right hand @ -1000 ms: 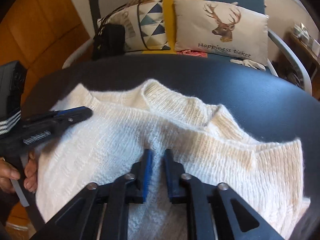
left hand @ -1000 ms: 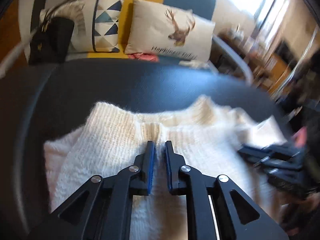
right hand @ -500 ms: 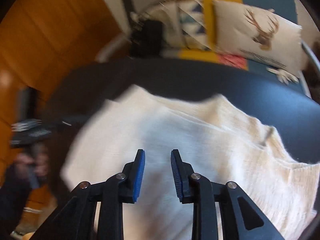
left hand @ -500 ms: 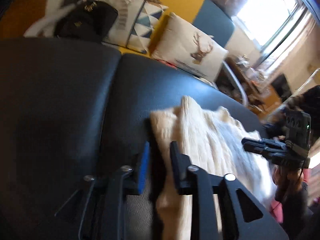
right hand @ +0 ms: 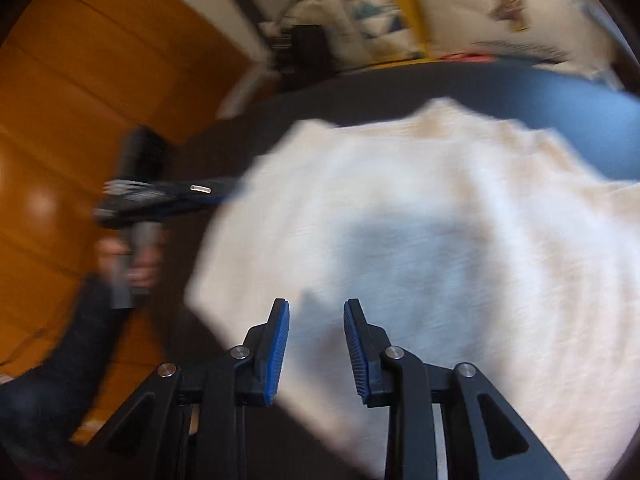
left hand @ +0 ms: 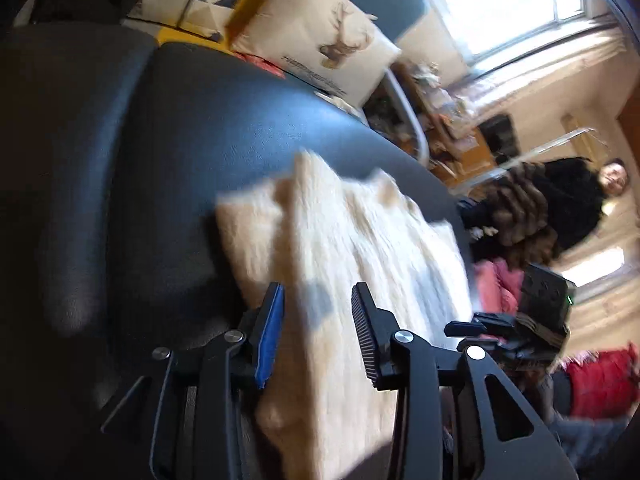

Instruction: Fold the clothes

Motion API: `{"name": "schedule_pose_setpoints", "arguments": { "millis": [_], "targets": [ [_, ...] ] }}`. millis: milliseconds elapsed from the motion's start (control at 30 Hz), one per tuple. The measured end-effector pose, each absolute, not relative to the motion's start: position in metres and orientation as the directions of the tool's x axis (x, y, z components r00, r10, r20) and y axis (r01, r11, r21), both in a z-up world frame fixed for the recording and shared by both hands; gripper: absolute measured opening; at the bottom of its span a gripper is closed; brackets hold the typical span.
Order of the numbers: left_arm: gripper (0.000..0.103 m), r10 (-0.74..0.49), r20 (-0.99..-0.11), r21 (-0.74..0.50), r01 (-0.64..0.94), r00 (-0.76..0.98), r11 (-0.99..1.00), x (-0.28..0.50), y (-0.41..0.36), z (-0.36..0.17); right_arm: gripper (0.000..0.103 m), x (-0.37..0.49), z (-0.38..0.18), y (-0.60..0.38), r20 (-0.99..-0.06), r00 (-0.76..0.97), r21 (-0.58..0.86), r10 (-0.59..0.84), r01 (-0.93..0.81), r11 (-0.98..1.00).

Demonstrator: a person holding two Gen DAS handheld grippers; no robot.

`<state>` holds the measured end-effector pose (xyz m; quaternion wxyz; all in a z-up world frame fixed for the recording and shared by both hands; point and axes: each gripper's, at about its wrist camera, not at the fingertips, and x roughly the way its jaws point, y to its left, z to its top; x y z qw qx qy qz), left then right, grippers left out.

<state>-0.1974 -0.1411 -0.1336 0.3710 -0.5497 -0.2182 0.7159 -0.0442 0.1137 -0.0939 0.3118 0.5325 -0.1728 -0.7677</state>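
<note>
1. Table [left hand: 168,128]: dark, round, w/ the cream sweater [left hand: 360,248] lying on it, toward the near edge. Sofa w/ a deer pillow [left hand: 320,36] sits behind.
2. Sweater: looks partly folded, a squarish bundle w/ sleeves tucked in, collar end toward the sofa. Judgement: side folds prob. done; at least one more fold plus squaring up left. Blur hides the layers, so can't be sure.
3. Left gripper [left hand: 318,334]: over the sweater's left edge, jaws opening; cloth shows btwn them but pads don't press it, so nothing held.
4. Right gripper [right hand: 316,346]: above the sweater's near left corner [right hand: 224,292], jaws apart, nothing gripped.
5. Vs a second ago: both grippers were nearly shut over the middle of the sweater; now both are wider. Left one is off to the sweater's left side and turned, so the window [left hand: 516,0] and a bystander come into view. Right view swings left, showing more of the wooden wall [right hand: 80,100].
</note>
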Motion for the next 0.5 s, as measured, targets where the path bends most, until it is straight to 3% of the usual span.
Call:
{"name": "schedule_pose_setpoints", "arguments": {
  "millis": [33,300,500],
  "targets": [
    [0.038,0.783,-0.612,-0.733,-0.29,-0.114,-0.615,-0.188,-0.145,-0.136,0.029,-0.042,-0.092,0.109,-0.684,-0.22,0.625,-0.696,0.316,-0.714],
    [0.038,0.812,-0.583,-0.761,-0.364,0.019,-0.538,-0.145,-0.149,-0.158,0.029,-0.112,-0.081,0.029,-0.829,-0.127,0.462,-0.545,0.395,-0.794],
    [0.038,0.829,-0.556,-0.76,-0.444,0.067,-0.474,-0.144,-0.14,-0.158,0.031,-0.204,-0.082,0.001,-0.906,-0.018,0.404,-0.424,0.271,-0.874]
  ]
}}
